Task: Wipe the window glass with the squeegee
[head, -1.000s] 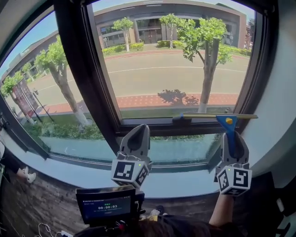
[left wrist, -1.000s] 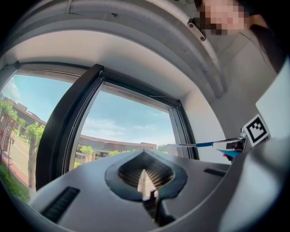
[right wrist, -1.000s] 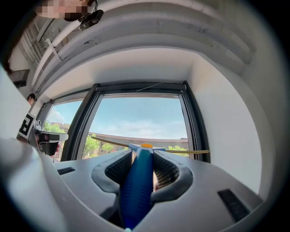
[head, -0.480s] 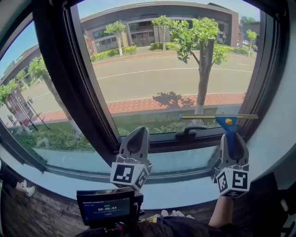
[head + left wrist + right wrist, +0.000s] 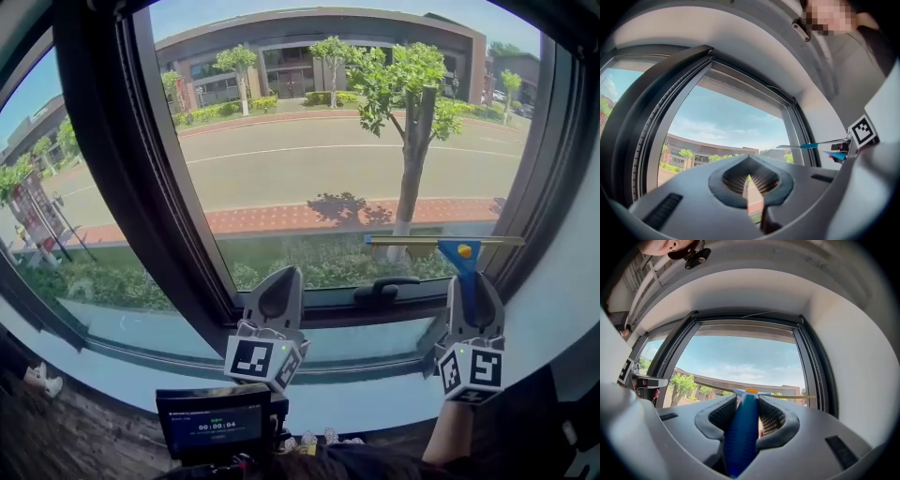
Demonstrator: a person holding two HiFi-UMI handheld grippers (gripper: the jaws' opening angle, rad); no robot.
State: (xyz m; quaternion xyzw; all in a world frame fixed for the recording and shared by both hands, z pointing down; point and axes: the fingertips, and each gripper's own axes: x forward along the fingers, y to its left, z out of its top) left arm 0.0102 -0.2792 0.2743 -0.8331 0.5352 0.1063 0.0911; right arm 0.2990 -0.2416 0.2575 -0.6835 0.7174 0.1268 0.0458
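A squeegee (image 5: pixel 462 251) with a blue handle and a thin yellowish blade stands upright in my right gripper (image 5: pixel 473 286), which is shut on the handle. Its blade lies level across the lower right of the window glass (image 5: pixel 328 141), a little above the bottom frame. In the right gripper view the blue handle of the squeegee (image 5: pixel 740 432) fills the gap between the jaws of my right gripper (image 5: pixel 746 401). My left gripper (image 5: pixel 276 283) is shut and holds nothing, pointing at the bottom frame left of the squeegee. The left gripper (image 5: pixel 749 176) sees the squeegee (image 5: pixel 811 146) off to its right.
A dark window handle (image 5: pixel 384 289) sits on the bottom frame between the two grippers. A thick dark mullion (image 5: pixel 131 187) divides this pane from the left one. A pale sill (image 5: pixel 141 370) runs below. A small screen device (image 5: pixel 214 420) hangs under the left gripper.
The right gripper has carried the squeegee blade up from the bottom frame onto the lower glass. The left gripper has risen slightly too and stays shut.
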